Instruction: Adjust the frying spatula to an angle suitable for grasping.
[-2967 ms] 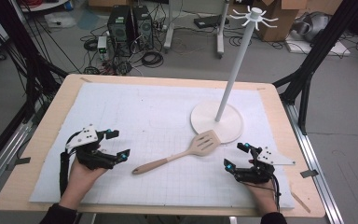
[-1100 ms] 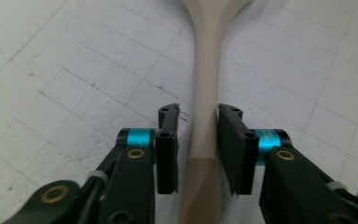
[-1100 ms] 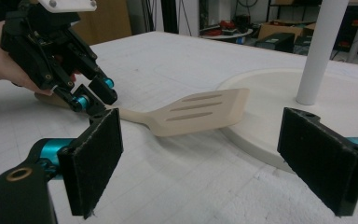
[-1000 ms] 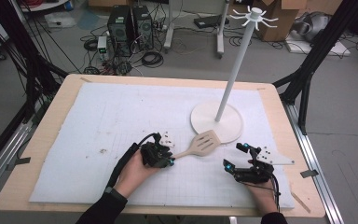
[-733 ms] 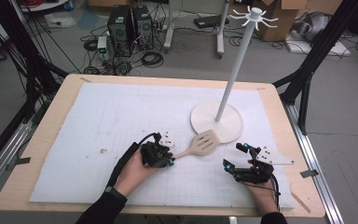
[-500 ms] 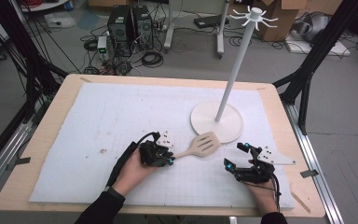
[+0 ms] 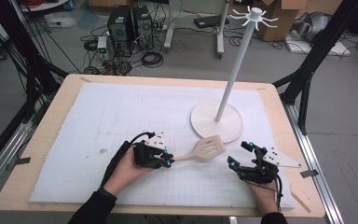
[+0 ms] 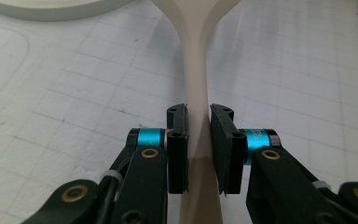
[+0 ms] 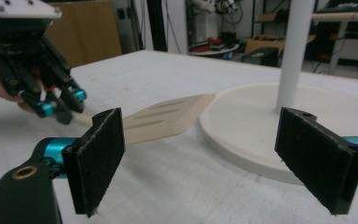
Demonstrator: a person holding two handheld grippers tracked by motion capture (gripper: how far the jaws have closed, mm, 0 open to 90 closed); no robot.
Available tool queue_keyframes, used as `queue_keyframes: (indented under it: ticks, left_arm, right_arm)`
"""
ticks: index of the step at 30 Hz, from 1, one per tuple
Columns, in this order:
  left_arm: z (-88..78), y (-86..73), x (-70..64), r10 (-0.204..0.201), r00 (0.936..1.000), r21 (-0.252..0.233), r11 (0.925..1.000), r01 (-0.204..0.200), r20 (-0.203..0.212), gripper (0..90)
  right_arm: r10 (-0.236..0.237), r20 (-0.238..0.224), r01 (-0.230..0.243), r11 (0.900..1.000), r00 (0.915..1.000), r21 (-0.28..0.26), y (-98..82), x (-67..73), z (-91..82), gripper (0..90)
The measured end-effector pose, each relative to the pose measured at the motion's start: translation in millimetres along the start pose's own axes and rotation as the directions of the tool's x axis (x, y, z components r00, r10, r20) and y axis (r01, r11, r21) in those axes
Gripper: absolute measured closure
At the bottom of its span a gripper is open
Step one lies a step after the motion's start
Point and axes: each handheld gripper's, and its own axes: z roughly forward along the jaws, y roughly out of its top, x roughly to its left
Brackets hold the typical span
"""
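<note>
A pale wooden slotted spatula [image 7: 204,150] is lifted a little off the white mat, its blade near the stand's base. My left gripper [image 7: 168,162] is shut on its handle; in the left gripper view the handle [image 8: 196,93] runs straight up between the two black pads [image 8: 177,144], which press on it. My right gripper [image 7: 240,155] rests on the mat at the front right, open, with nothing between its fingers. In the right gripper view the spatula blade [image 9: 165,118] hangs just beyond the wide-apart pads [image 9: 99,154], and the left gripper [image 9: 60,103] shows at the upper left.
A white hanging stand [image 7: 235,60] with a round base [image 7: 217,122] and hooks at the top stands right of the middle. A white grid mat [image 7: 121,116] covers the wooden table [image 7: 56,107]. Computers, cables and black frame legs lie beyond the far edge.
Three seconds ago the spatula lay flat on the mat with my left gripper far to its left. The left gripper has since closed on the handle and raised it slightly. The right gripper has kept still.
</note>
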Motion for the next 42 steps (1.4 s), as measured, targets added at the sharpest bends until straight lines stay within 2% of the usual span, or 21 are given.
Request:
queue_keyframes:
  ticks: [5, 8, 10, 11, 12, 13, 21, 26, 27, 28, 29, 31, 32, 33, 34, 36, 37, 38, 39, 40, 42]
  left_arm:
    - [-2.7, -4.5, -1.9, 0.061, 0.9963, 0.018, 0.9979, -0.063, 0.06, 76.8]
    - [-2.2, -6.7, -3.2, 0.094, 0.9921, 0.019, 0.9952, -0.096, 0.082, 76.8]
    - [-1.3, -8.6, -4.7, 0.141, 0.985, 0.023, 0.9893, -0.144, 0.099, 76.8]
    - [0.2, -9.8, -6.5, 0.181, 0.9758, 0.026, 0.9824, -0.185, 0.123, 76.8]
    - [0.2, -9.8, -6.5, 0.181, 0.9758, 0.026, 0.9824, -0.185, 0.123, 76.8]
    - [2.2, -10.8, -8.4, 0.204, 0.967, 0.034, 0.9769, -0.211, 0.153, 76.7]
    - [10.8, -12.5, -9.1, 0.234, 0.9577, 0.049, 0.9682, -0.246, 0.167, 76.6]
    - [11.7, -14.0, -8.7, 0.231, 0.9601, 0.039, 0.9699, -0.24, 0.157, 74.7]
    - [11.3, -14.2, -7.7, 0.211, 0.9651, 0.025, 0.9758, -0.217, 0.156, 67.5]
    - [10.7, -14.1, -7.0, 0.182, 0.9716, 0.005, 0.9827, -0.185, 0.151, 67.5]
    - [6.2, -12.8, -5.6, 0.153, 0.9788, -0.014, 0.9882, -0.153, 0.136, 53.8]
    - [2.9, -12.4, -4.8, 0.142, 0.9822, -0.032, 0.9897, -0.139, 0.123, 44.4]
    - [-1.6, -12.1, -3.5, 0.127, 0.9847, -0.049, 0.9913, -0.122, 0.119, 44.4]
    - [-12.1, -13.2, -2.2, 0.099, 0.9886, -0.102, 0.991, -0.087, 0.114, 38.9]
    - [-12.1, -13.2, -2.2, 0.099, 0.9886, -0.102, 0.991, -0.087, 0.114, 36.7]
    - [-27.4, -17.0, -1.4, 0.084, 0.9909, -0.168, 0.9836, -0.066, 0.105, 33.2]
    - [-40.3, -22.9, -1.2, 0.068, 0.9936, -0.227, 0.9728, -0.046, 0.09, 29.3]
    - [-40.3, -22.9, -1.2, 0.068, 0.9936, -0.227, 0.9728, -0.046, 0.09, 28.2]
    - [-54.6, -32.2, -0.6, 0.049, 0.9971, -0.285, 0.9581, -0.03, 0.059, 26.4]
    - [-54.6, -32.2, -0.6, 0.049, 0.9971, -0.285, 0.9581, -0.03, 0.059, 25.7]
    - [-73.0, -50.2, 1.4, 0.008, 1.0, -0.342, 0.9396, -0.006, 0.005, 24.0]
  right_arm:
    - [0.033, 0.029, -0.031, 0.998, 0.999, -0.058, -0.5, -4.9, -6.6, 15.6]
    - [0.03, 0.028, -0.029, 0.998, 0.9991, -0.051, -0.6, -4.2, -6.2, 15.6]
    - [0.023, 0.027, -0.021, 0.999, 0.9994, -0.046, -0.7, -3.9, -5.6, 15.6]
    - [0.024, 0.027, -0.023, 0.999, 0.9993, -0.044, -0.7, -3.4, -5.3, 15.6]
    - [0.024, 0.027, -0.023, 0.999, 0.9993, -0.044, -0.7, -3.4, -5.3, 15.6]
    - [0.025, 0.026, -0.024, 0.999, 0.9993, -0.044, -0.7, -4.0, -5.1, 15.6]
    - [0.015, 0.018, -0.014, 1.0, 0.9997, -0.023, -1.0, -2.0, -2.7, 15.5]
    - [0.011, 0.015, -0.01, 1.0, 0.9998, -0.017, -1.2, -2.2, -2.3, 15.5]
    - [0.005, 0.015, -0.005, 1.0, 0.9999, -0.018, -1.2, -2.1, -2.0, 15.5]
    - [0.005, 0.015, -0.005, 1.0, 0.9999, -0.018, -1.2, -2.1, -2.0, 15.5]
    - [0.004, 0.012, -0.004, 1.0, 0.9999, -0.015, -1.2, -1.6, -2.1, 15.5]
    - [0.006, 0.013, -0.005, 1.0, 0.9999, -0.017, -1.2, -1.6, -1.8, 15.5]
    - [0.006, 0.013, -0.005, 1.0, 0.9999, -0.017, -1.2, -1.6, -1.8, 15.5]
    - [-0.006, 0.015, 0.006, 1.0, 0.9999, -0.013, -1.0, -1.5, -1.9, 15.5]
    - [-0.006, 0.015, 0.006, 1.0, 0.9999, -0.013, -1.0, -1.5, -1.9, 15.5]
    - [-0.009, 0.01, 0.01, 1.0, 0.9999, -0.009, -0.7, -0.4, -1.3, 15.5]
    - [-0.012, 0.005, 0.012, 1.0, 0.9999, -0.003, -0.2, -0.4, -0.6, 15.4]
    - [-0.012, 0.005, 0.012, 1.0, 0.9999, -0.003, -0.2, -0.4, -0.6, 15.4]
    - [-0.004, -0.008, 0.004, 1.0, 1.0, 0.008, 0.2, -0.3, 0.5, 14.8]
    - [-0.009, -0.014, 0.009, 1.0, 0.9999, 0.011, 0.5, -0.6, 1.5, 14.7]
    - [-0.018, -0.031, 0.019, 0.999, 0.9994, 0.026, 1.7, 1.1, 3.1, 14.4]
